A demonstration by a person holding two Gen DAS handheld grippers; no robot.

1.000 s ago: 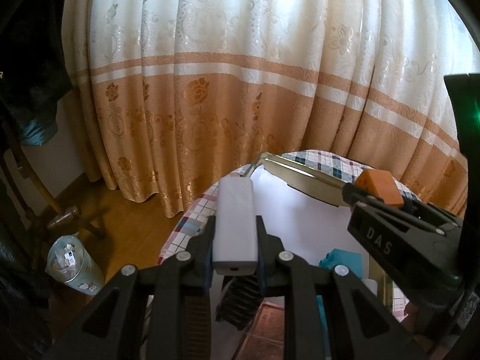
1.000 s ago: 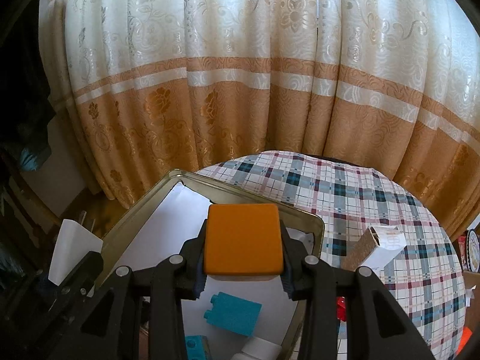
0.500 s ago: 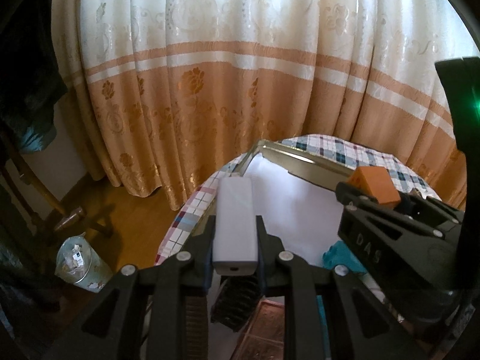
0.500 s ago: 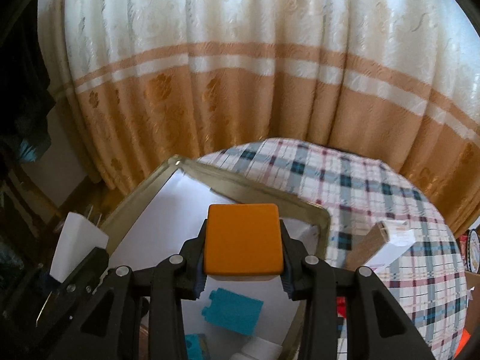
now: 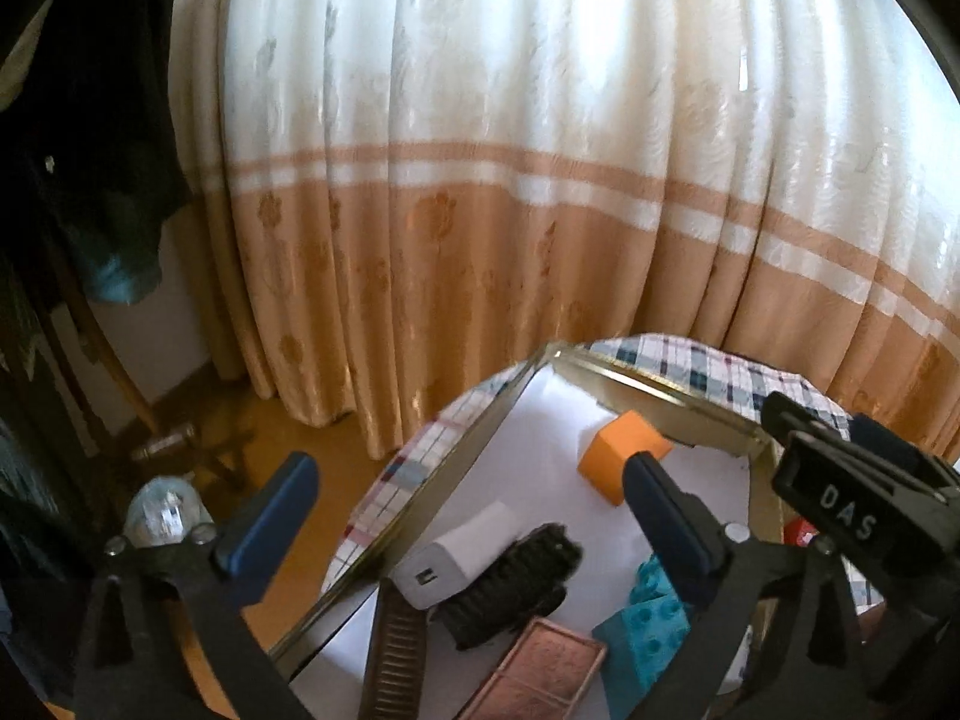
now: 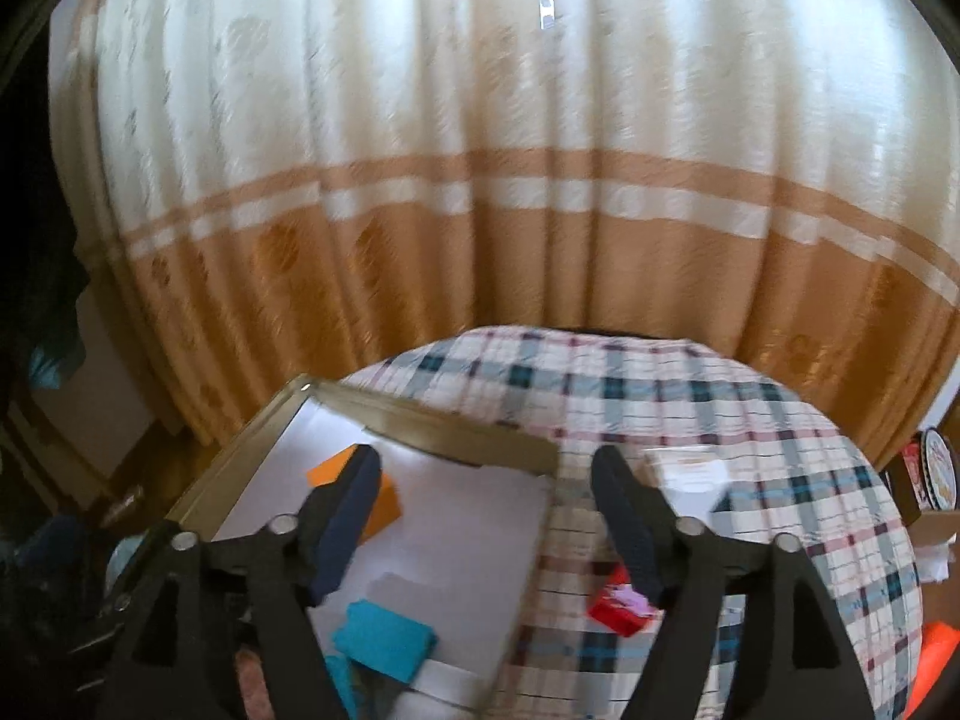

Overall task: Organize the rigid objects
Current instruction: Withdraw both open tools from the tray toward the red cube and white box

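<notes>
The orange block (image 5: 621, 463) lies in the gold-rimmed tray (image 5: 648, 387), on the white paper lining near the far corner, tipped a little on one edge by the look of it. It seems a solid, light cube with flat, matte faces, stiff enough to be pinched hard; two opposite flat sides would be the place to take it, not the corners.

Nearer in the same tray lies the white charger (image 5: 465, 552), smooth and boxy, probably slick, best held across its long flat sides. It leans on a black ribbed thing (image 5: 510, 585), which I cannot name for certain. Beside these are a teal building brick (image 5: 651, 624), studded and easy to pinch, and a pink palette (image 5: 540, 675), flat, thin and likely fragile if squeezed.

Both pairs of tongs are spread wide and hold nothing: the left tongs (image 5: 462, 516) hang over the tray's near side, the right tongs (image 6: 486, 516) over its far right corner.

Outside the tray, on the checked cloth of the bench (image 6: 750, 420), sit a small white carton (image 6: 687, 471) and a red packet (image 6: 621, 606), both likely light and crushable. Behind all hangs the cream and orange curtain (image 6: 480, 180).
</notes>
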